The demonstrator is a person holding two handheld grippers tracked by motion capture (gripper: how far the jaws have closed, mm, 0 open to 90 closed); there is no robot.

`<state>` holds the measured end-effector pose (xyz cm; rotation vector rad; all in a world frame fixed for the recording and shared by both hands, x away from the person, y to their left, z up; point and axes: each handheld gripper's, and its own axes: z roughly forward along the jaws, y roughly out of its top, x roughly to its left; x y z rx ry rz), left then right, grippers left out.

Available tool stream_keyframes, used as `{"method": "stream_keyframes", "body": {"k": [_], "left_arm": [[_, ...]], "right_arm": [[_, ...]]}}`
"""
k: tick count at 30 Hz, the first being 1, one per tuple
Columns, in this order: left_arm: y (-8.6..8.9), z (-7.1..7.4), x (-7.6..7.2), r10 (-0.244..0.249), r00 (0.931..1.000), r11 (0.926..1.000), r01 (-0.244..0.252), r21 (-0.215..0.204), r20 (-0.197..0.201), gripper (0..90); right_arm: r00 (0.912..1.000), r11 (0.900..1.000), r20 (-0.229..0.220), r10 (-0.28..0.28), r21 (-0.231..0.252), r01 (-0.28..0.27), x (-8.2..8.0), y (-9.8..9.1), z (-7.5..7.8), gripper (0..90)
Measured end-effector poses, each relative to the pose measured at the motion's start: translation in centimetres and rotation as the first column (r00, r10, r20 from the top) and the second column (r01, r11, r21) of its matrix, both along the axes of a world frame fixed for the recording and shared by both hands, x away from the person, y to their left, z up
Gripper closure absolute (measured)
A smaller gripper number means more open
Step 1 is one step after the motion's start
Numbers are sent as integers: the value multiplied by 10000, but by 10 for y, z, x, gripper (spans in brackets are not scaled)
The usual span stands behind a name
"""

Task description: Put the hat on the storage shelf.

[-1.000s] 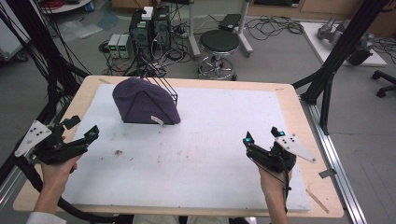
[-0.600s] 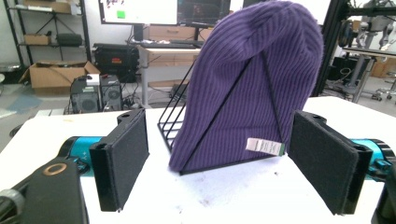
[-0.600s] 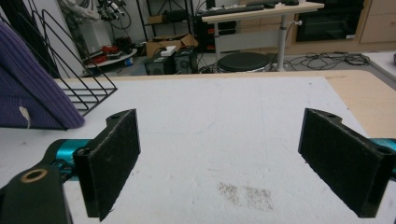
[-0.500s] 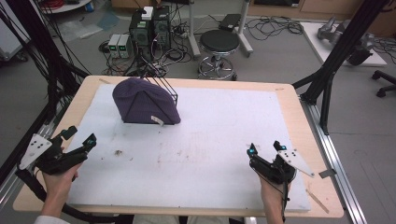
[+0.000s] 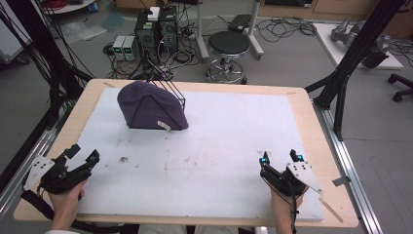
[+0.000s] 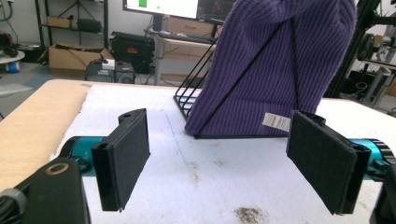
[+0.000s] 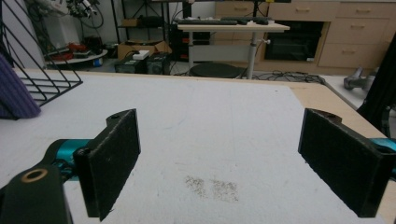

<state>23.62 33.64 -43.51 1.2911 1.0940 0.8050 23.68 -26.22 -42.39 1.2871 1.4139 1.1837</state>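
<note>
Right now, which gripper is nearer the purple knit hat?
Left. The left gripper sits near-left of the purple knit hat; the right gripper is far across the table.

No legible text, brand, number or sign is present. A small white tag (image 6: 276, 122) is attached to the lower edge of the purple knitted hat (image 6: 275, 60), toward the far left corner of the surface (image 5: 204, 146); its printing is too small to read.
</note>
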Motion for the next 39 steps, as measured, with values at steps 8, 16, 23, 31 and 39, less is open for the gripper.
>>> {"method": "stream_keyframes", "body": {"k": [8, 16, 23, 31, 39], "left_arm": [[-1, -1, -3, 26, 9999, 10000, -26, -40, -121, 224], [-1, -1, -5, 99, 9999, 9996, -102, -277, -110, 237], [-1, -2, -5, 101, 9999, 9993, -105, -360, -106, 238], [-1, -2, -5, 48, 9999, 9994, -52, -339, -123, 238], [0, -3, -4, 47, 9995, 9996, -55, -261, -307, 238]], "right_arm": [[9997, 9998, -167, 156, -126, -158, 3, -2, -5, 129], [9995, 9998, -306, 127, 123, -124, 4, -5, -6, 135], [9990, 9997, -383, 236, 114, -231, 4, -1, -6, 136], [9988, 9996, -399, 274, 95, -271, 3, -2, -6, 136], [9973, 9993, -649, 353, 142, -345, 5, 0, -8, 123]]}}
